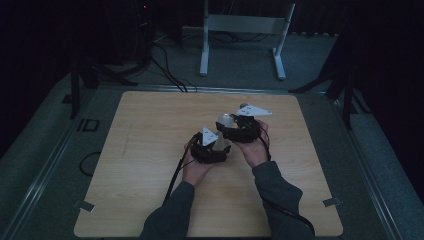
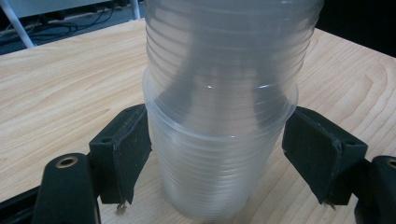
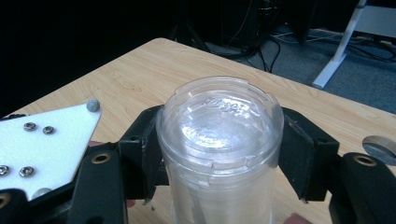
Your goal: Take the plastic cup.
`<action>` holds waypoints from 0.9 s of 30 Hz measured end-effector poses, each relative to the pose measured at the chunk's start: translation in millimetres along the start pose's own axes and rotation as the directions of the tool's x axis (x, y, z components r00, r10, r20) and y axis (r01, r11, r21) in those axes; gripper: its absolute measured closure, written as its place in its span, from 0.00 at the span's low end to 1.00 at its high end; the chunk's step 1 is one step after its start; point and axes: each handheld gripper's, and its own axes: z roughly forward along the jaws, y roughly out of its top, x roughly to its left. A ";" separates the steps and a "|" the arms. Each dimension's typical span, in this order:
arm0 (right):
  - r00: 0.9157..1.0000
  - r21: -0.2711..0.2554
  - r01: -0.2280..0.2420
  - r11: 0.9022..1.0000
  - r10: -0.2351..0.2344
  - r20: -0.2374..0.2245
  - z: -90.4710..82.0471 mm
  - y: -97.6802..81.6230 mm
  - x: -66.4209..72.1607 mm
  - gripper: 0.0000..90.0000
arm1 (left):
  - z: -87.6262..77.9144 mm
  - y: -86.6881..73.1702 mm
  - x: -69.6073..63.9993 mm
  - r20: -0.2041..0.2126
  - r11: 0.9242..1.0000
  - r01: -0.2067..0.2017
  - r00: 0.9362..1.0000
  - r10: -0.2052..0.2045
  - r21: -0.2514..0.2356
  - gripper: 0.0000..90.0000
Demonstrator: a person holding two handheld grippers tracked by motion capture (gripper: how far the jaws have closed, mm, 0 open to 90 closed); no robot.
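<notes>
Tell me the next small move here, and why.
Probably draw the two tools apart to pull the top cup free. The right tool clamps the upturned top cup near its base, and the left tool sits around the lower cup of the nested clear stack, the left pad touching, the right pad a sliver off.

Table (image 1: 150, 150): light wood, rounded corners, dark room. Both forearms in grey sleeves come in from near edge, meet approx mid-table, slightly right of centre. Left gripper (image 1: 214, 146) and right gripper (image 1: 239, 126) sit just beside each other, each w/ a pale three-cornered plate on top. Clear cups (image 1: 226, 121) between them, partly hidden; grip can't be judged here. Cables trail back toward near edge. White frame (image 1: 242, 30) on floor beyond far edge.
</notes>
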 end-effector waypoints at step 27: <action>1.000 -0.048 -0.009 0.999 0.008 -0.015 -14.9 20.8 4.1 0.42 | -0.9 -1.1 -0.8 -0.014 1.000 -0.009 1.000 0.009 0.004 0.27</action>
